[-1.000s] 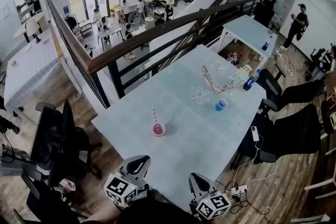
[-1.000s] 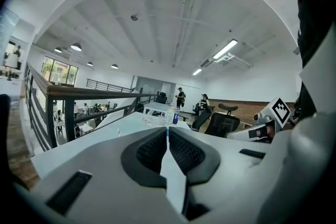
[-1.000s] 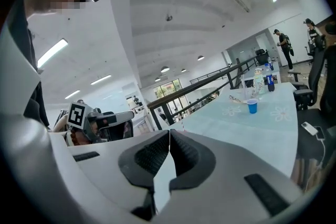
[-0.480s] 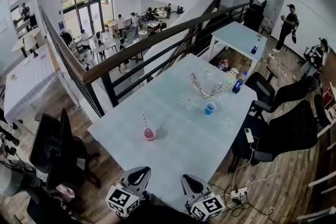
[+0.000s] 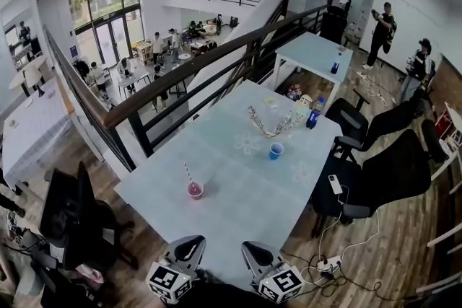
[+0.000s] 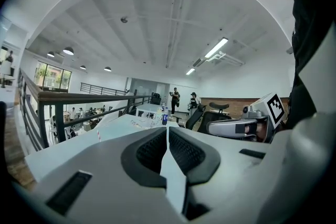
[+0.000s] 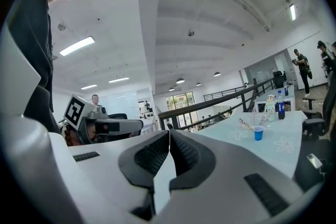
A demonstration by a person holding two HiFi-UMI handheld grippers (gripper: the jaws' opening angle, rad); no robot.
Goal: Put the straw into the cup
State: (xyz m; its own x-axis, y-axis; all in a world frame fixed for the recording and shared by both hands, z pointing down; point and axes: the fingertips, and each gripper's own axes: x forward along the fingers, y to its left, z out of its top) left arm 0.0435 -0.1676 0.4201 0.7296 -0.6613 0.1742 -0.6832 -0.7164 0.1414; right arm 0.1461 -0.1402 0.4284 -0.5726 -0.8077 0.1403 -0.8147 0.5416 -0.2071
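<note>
A red-and-white striped straw point(image 5: 187, 172) stands in a small red cup point(image 5: 194, 190) on the pale blue table point(image 5: 238, 205), left of its middle. A blue cup point(image 5: 276, 150) sits farther back to the right. My left gripper point(image 5: 189, 244) and right gripper point(image 5: 252, 249) are held side by side over the table's near edge, well short of both cups. Both are shut with nothing between the jaws. In the left gripper view the left gripper point(image 6: 167, 128) shows its jaws meeting, and the straw point(image 6: 98, 135) is tiny beyond them. The right gripper point(image 7: 169, 132) is likewise shut, with the blue cup point(image 7: 258, 134) far off.
A chain-like strip point(image 5: 263, 125), a small figure and a blue bottle point(image 5: 312, 114) lie at the table's far end. A dark railing point(image 5: 180, 86) runs along the left side. Black office chairs point(image 5: 375, 180) stand to the right, with a phone point(image 5: 335, 185) near that edge.
The head view has pulled back and shifted, so the table and cups sit lower-left in the frame. Both grippers stay shut at the near edge.
</note>
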